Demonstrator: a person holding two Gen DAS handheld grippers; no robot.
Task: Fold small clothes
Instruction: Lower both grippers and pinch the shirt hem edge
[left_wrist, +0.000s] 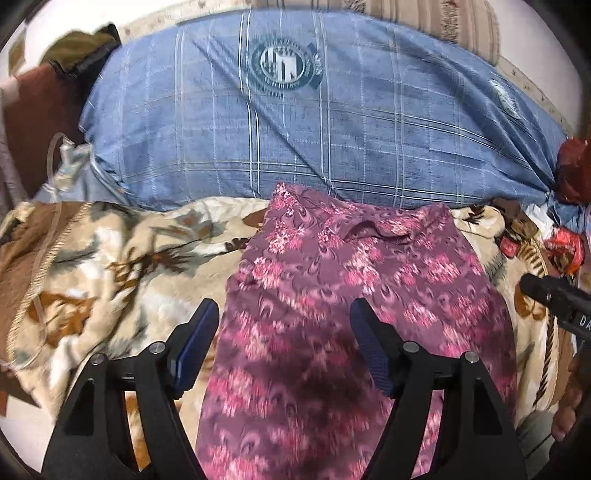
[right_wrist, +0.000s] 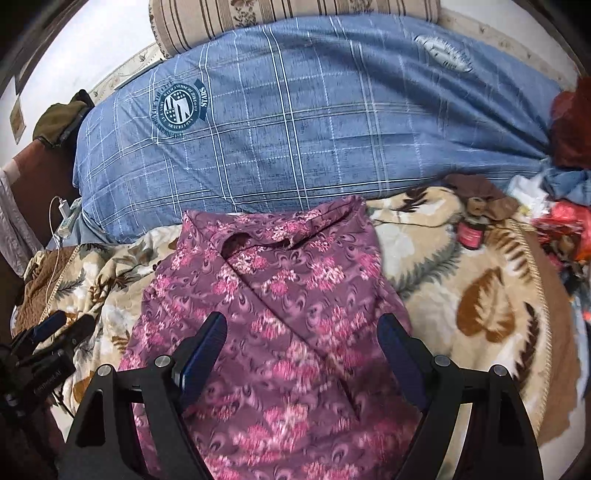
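The purple floral garment (left_wrist: 354, 295) lies spread on a leaf-patterned blanket (left_wrist: 122, 258) that covers the bed, with its long axis running from the cameras toward a large blue plaid pillow (left_wrist: 295, 122) at the far side. Its neck opening (right_wrist: 266, 240) sits at the far end, so the top of the garment points away toward the pillow, and its far edge touches or just overlaps the pillow's lower rim. The near end runs down out of both views between the fingers.

The left gripper (left_wrist: 284, 343) hovers over the near part of the garment with its fingers spread wide and nothing between them; the left finger is over the garment's left edge where it meets the blanket, the right finger over the cloth itself. The right gripper (right_wrist: 303, 350) is likewise parted and grasping nothing, both fingers above the purple cloth. Whether either one touches the fabric cannot be told, as the near cloth is blurred.

In the right wrist view the left gripper appears low at the left edge, over the blanket beside the garment. A small dark bottle with a pink label (right_wrist: 471, 233) lies on the blanket to the right of the garment, well apart from it.
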